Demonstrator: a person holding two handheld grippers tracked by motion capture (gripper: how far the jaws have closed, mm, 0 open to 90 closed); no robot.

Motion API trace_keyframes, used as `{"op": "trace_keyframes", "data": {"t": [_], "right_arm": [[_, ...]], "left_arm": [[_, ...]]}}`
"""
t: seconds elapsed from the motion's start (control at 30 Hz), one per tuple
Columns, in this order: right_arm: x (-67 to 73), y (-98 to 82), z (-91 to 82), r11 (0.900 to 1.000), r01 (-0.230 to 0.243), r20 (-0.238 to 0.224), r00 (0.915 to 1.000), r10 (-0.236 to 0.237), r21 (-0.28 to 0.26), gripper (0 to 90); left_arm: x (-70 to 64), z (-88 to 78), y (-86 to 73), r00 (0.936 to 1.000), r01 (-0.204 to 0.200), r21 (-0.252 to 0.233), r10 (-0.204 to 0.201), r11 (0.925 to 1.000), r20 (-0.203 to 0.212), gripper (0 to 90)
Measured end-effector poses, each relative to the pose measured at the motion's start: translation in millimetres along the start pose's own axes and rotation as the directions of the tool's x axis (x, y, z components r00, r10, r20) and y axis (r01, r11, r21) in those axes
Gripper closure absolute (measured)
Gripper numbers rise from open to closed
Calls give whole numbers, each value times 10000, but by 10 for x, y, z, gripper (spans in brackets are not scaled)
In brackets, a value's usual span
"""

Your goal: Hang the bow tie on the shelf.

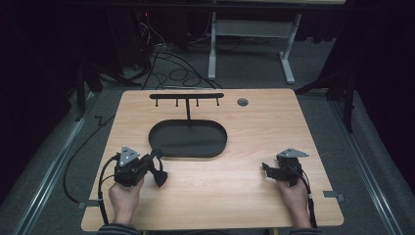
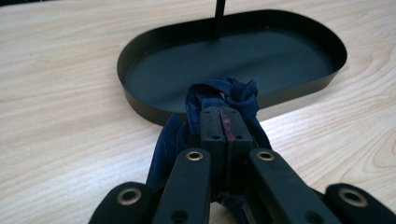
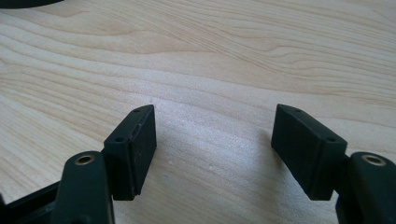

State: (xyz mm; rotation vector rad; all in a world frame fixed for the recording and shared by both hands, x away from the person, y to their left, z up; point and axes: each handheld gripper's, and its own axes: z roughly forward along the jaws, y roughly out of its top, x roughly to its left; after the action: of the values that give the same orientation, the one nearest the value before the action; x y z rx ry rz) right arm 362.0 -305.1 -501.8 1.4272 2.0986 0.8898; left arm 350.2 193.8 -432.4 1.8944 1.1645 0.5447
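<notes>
My left gripper is shut on a dark blue cloth, which bunches over the fingertips and hangs down on both sides. In the high view the left gripper is held at the table's front left, just short of the black oval tray, with the cloth dangling from it. The tray lies right ahead in the left gripper view. My right gripper stands open over bare wood, nothing between its pads. It is held at the front right.
A thin black post rises from the tray's far side to a black bar with several small hooks. A round grommet sits in the wooden table at the back. Cables and a metal frame lie on the floor beyond.
</notes>
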Motion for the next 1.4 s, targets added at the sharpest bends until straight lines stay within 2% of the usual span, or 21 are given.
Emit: {"op": "trace_keyframes", "data": {"t": [0.2,0.43,0.93,1.07,1.4], "right_arm": [[-1,0,0,10000,-4,-12,10000,4,-4,323],[0,0,0,10000,1,-6,10000,-1,-1,323],[-4,-1,0,10000,-35,-34,10000,35,-24,323],[-4,-1,0,10000,-44,-39,10000,44,-24,323],[-6,-1,0,10000,-47,-54,10000,47,-30,323]], "left_arm": [[3,-33,68,9997,-243,40,243,9997,-47,894],[37,-80,150,9998,-212,-175,213,9996,16,894],[67,-93,431,9988,-345,-463,360,9983,323,894],[68,-102,526,9982,-521,-522,536,9973,276,894],[101,-90,742,9974,-618,-684,641,9957,320,894]]}}
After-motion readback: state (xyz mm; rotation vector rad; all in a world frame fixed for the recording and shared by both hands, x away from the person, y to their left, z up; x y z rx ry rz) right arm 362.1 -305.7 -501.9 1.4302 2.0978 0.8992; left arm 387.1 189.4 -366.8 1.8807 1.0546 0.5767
